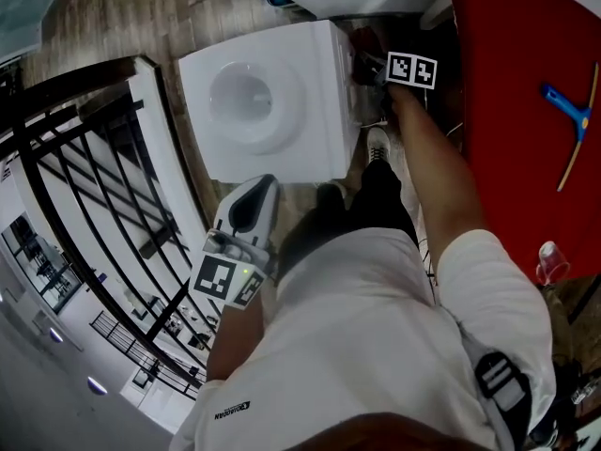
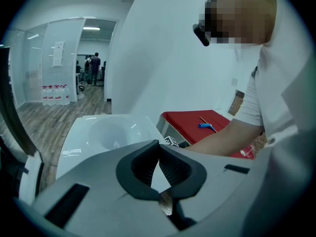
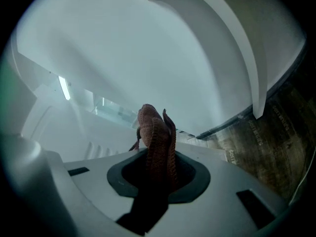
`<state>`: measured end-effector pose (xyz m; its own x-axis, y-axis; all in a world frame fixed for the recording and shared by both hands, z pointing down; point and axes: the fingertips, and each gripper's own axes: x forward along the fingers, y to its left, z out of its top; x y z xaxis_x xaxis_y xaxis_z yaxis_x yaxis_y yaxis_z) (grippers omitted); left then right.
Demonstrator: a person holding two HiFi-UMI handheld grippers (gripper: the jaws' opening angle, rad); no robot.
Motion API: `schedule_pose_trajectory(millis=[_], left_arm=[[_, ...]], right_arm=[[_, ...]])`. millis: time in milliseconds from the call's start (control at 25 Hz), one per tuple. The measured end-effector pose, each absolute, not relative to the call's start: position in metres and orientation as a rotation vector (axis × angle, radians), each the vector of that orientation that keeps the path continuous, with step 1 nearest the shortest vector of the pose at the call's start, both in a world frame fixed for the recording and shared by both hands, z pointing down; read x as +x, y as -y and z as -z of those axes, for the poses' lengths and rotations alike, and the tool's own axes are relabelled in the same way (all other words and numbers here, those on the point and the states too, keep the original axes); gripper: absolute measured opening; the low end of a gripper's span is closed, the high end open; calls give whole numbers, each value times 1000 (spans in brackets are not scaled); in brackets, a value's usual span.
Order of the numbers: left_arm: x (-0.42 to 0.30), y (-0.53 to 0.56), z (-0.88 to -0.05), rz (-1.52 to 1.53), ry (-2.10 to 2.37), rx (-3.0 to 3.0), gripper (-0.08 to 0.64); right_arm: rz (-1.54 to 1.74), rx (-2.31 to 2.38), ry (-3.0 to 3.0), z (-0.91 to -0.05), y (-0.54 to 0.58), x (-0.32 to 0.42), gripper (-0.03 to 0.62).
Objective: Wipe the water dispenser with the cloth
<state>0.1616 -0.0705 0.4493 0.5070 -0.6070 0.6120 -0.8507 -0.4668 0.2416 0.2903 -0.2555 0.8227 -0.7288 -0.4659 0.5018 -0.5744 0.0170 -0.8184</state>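
Note:
The white water dispenser stands below me, its top holding a round recess. My right gripper is down at the dispenser's far right side, shut on a reddish-brown cloth. In the right gripper view the cloth sticks up from between the jaws of that gripper, close to the white dispenser wall; whether they touch is unclear. My left gripper hangs at the dispenser's near edge, apart from it. Its pads meet with nothing between them in the left gripper view.
A red surface on the right carries a blue-headed squeegee, with a clear cup by its near edge. A black railing runs on the left. The person's leg and shoe are beside the dispenser, on wooden floor.

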Motion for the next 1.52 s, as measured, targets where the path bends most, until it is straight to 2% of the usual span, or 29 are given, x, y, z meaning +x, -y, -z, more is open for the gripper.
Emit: schedule_pose_trajectory(millis=[360, 760, 1200, 1520], left_arm=[[143, 52, -455, -619, 1220, 2184, -3], [118, 34, -453, -583, 1227, 2208, -3], [63, -13, -451, -464, 1184, 2280, -3], [5, -64, -436, -376, 1154, 2350, -3]], right_arm=[[-1807, 1166, 2050, -870, 254, 291, 86], [-1696, 1228, 2014, -869, 252, 294, 86], [-1517, 1398, 2125, -779, 195, 312, 86], [-1409, 1655, 2284, -658, 105, 337, 86]])
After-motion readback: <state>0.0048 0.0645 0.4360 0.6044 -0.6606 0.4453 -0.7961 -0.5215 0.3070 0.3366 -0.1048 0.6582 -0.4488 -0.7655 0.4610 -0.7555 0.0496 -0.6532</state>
